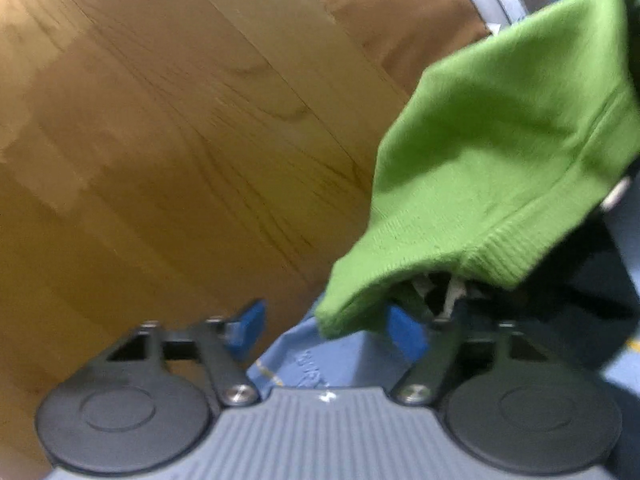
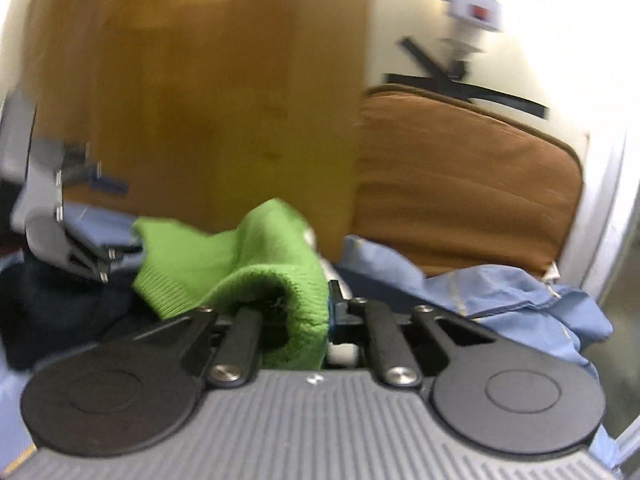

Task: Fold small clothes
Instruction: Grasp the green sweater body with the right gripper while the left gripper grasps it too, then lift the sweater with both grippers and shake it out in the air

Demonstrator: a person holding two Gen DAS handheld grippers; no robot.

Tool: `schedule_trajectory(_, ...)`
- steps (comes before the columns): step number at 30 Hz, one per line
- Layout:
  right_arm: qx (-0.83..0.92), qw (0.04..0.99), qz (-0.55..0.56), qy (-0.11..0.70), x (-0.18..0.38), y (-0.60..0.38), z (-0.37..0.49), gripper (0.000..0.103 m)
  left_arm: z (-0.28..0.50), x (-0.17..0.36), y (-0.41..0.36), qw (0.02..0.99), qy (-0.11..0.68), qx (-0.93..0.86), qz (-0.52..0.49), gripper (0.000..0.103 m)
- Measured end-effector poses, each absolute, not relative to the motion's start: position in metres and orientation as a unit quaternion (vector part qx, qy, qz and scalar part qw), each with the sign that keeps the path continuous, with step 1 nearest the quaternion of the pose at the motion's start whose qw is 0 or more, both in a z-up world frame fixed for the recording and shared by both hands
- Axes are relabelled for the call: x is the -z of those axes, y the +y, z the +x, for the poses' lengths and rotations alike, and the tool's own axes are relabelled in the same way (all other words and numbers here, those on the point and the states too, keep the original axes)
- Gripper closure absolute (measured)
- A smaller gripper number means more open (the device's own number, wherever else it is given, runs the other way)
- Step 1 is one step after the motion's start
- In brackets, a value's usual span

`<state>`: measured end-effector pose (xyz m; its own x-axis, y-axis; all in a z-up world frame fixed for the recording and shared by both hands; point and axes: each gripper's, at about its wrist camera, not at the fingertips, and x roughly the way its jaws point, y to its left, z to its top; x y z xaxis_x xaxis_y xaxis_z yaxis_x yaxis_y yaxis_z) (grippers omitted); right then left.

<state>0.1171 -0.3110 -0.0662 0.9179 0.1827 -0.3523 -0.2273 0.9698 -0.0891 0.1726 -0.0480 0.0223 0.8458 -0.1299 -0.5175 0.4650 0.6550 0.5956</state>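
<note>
A small green knit garment (image 1: 492, 152) with a ribbed hem hangs in the air at the right of the left wrist view, over a wooden table (image 1: 168, 128). My left gripper (image 1: 324, 328) is open and empty, its blue pads (image 1: 250, 330) wide apart; the garment's lower corner droops in front of the right pad. In the right wrist view my right gripper (image 2: 296, 320) is shut on the green garment (image 2: 240, 264), whose ribbed hem bunches over the fingers and hides the pads. The other gripper (image 2: 52, 216) shows at the left.
A light blue cloth (image 2: 500, 300) and a dark navy garment (image 2: 48, 312) lie heaped below the grippers. A brown cushion (image 2: 460, 184) lies right of the table. A white wall with black tape strips (image 2: 460, 84) stands behind.
</note>
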Motion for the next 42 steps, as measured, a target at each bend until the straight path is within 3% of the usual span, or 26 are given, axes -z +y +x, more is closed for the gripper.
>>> schedule_trajectory(1, -0.101, 0.979, -0.053, 0.171, 0.065, -0.317, 0.119, 0.09, 0.179, -0.022, -0.051, 0.884, 0.228, 0.167, 0.372, 0.076)
schedule_trajectory(2, -0.096, 0.98, -0.048, 0.168, 0.063, -0.32, 0.12, 0.09, 0.186, -0.022, -0.054, 0.888, 0.235, 0.164, 0.36, 0.088)
schedule_trajectory(8, -0.058, 0.992, -0.053, 0.094, 0.04, -0.33, 0.101, 0.091, 0.166, -0.063, -0.054, 0.936, 0.181, 0.122, 0.277, 0.09)
schedule_trajectory(15, -0.042, 0.998, -0.044, -0.024, -0.043, -0.346, 0.046, 0.091, 0.053, -0.19, -0.005, 0.981, 0.067, 0.124, 0.131, 0.09)
schedule_trajectory(23, -0.079, 0.984, -0.063, -0.146, -0.147, -0.343, -0.063, 0.091, -0.112, -0.317, 0.028, 0.986, -0.122, 0.087, 0.075, 0.09)
schedule_trajectory(30, -0.13, 0.973, -0.05, -0.184, -0.216, -0.344, -0.136, 0.091, -0.213, -0.379, 0.027, 0.969, -0.225, 0.045, 0.086, 0.089)
schedule_trajectory(35, -0.161, 0.975, -0.052, -0.145, -0.219, -0.345, -0.122, 0.091, -0.185, -0.379, 0.024, 0.974, -0.196, 0.03, 0.11, 0.088)
schedule_trajectory(42, -0.174, 0.984, -0.023, 0.002, -0.136, -0.331, 0.01, 0.091, 0.002, -0.281, 0.008, 0.99, -0.01, 0.001, 0.142, 0.088)
